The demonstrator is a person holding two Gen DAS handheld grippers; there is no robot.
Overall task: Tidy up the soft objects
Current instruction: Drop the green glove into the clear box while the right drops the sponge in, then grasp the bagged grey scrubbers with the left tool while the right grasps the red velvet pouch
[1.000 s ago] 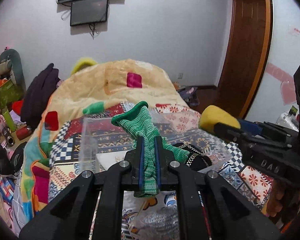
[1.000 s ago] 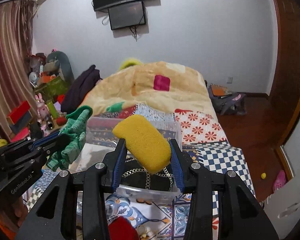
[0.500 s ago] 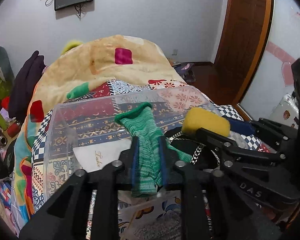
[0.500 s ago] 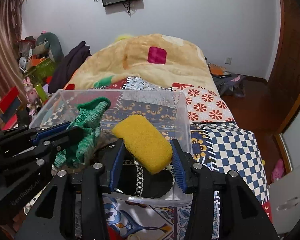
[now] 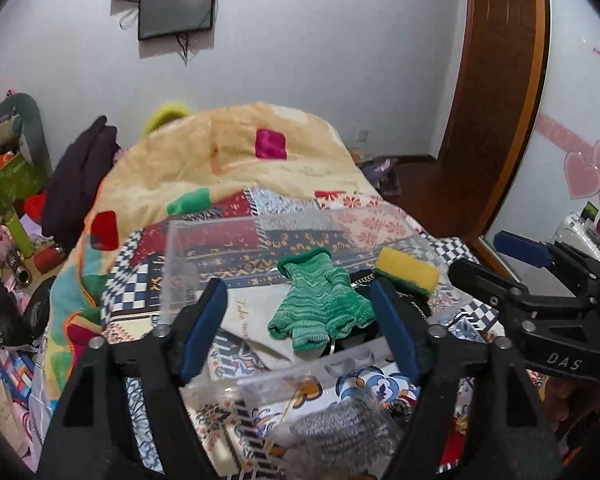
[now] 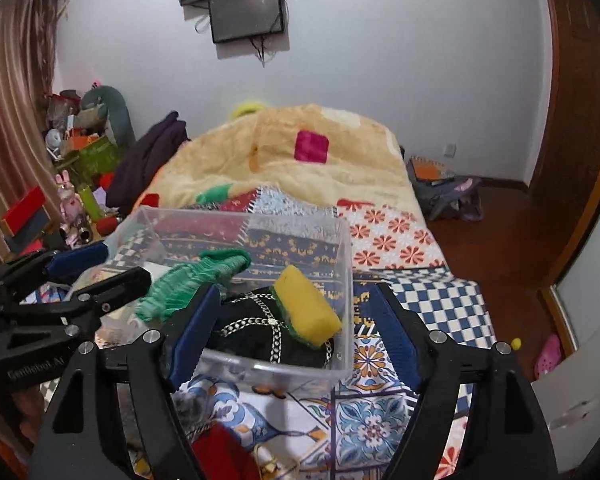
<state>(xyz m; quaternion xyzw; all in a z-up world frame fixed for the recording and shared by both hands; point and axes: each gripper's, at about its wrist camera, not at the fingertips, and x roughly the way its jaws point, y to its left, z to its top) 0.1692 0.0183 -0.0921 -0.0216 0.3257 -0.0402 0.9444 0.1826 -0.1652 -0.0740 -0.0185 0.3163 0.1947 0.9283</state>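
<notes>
A clear plastic bin stands on the patterned bed. In it lie a green knitted glove, a yellow sponge with a green scrub side and a black bag with a silver chain. My left gripper is open and empty, just above the bin's near edge with the glove between its jaws' line of sight. My right gripper is open and empty, just behind the sponge. Each gripper shows in the other's view, the right one and the left one.
A grey scrubby item and a red soft item lie on the bed in front of the bin. A yellow quilt is heaped behind. Cluttered shelves stand at the left, and a wooden door at the right.
Both grippers have opened. The green glove and the yellow sponge have dropped from them into the bin. Both grippers have pulled back and up a little.
</notes>
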